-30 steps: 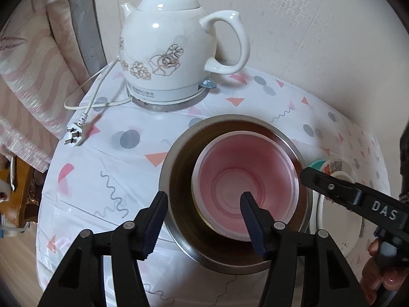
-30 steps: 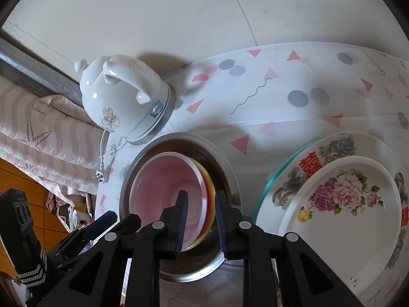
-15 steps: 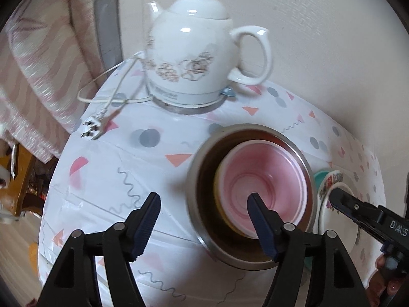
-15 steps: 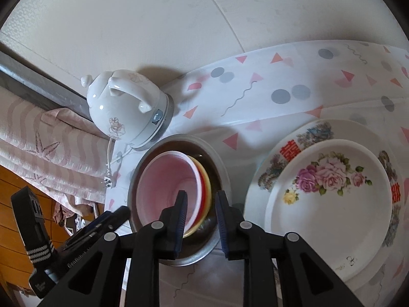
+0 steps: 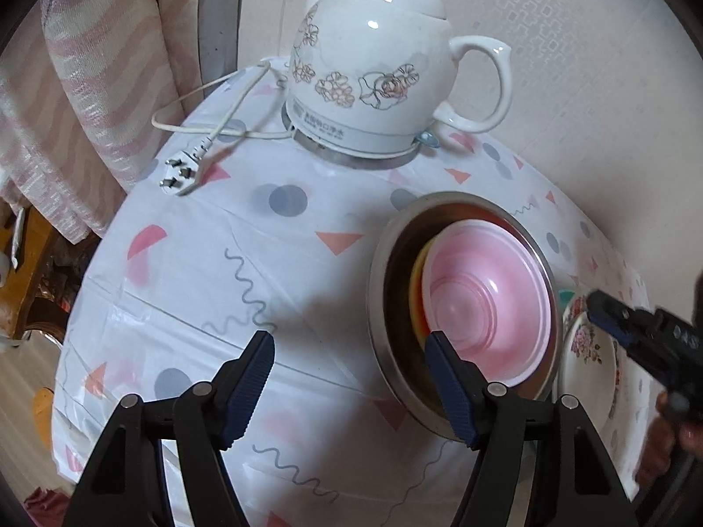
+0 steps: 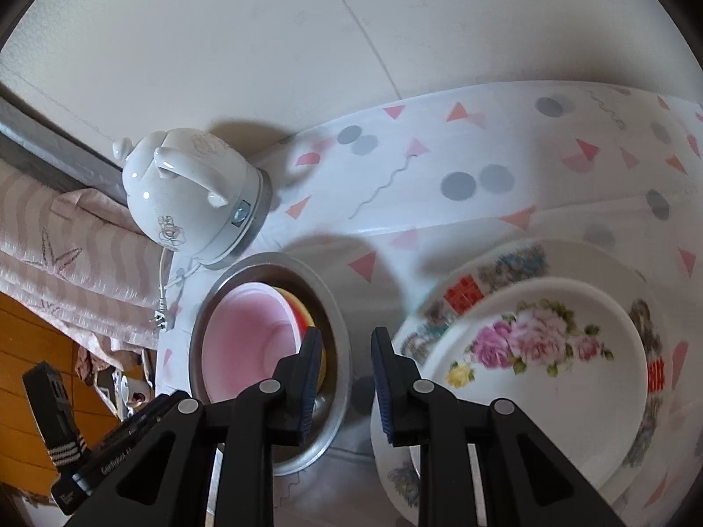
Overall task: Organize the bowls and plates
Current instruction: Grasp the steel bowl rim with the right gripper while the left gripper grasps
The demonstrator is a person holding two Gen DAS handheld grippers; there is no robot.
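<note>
A steel bowl (image 5: 461, 196) stands on the patterned tablecloth and holds a pink bowl (image 5: 487, 307) nested on a yellow bowl (image 5: 415, 281). My left gripper (image 5: 349, 338) hovers open just left of the steel bowl, over bare cloth, with nothing between its fingers. My right gripper (image 6: 347, 336) hangs between the steel bowl (image 6: 263, 259) and a stack of plates. Its fingers stand a little apart and hold nothing. A rose-patterned plate (image 6: 540, 351) lies on a larger decorated plate (image 6: 496, 259). The pink bowl (image 6: 246, 342) shows left of the right gripper.
A white ceramic kettle (image 5: 369, 74) stands at the back of the table against the wall, and its cord and plug (image 5: 178, 173) lie on the cloth to its left. A pink striped curtain (image 5: 66, 88) hangs past the table's left edge. A hand (image 5: 676, 421) holds the right gripper.
My left gripper has drawn away to the left of the bowls and its jaws have widened. The pink bowl stays in the steel bowl. The right gripper barely moved.
</note>
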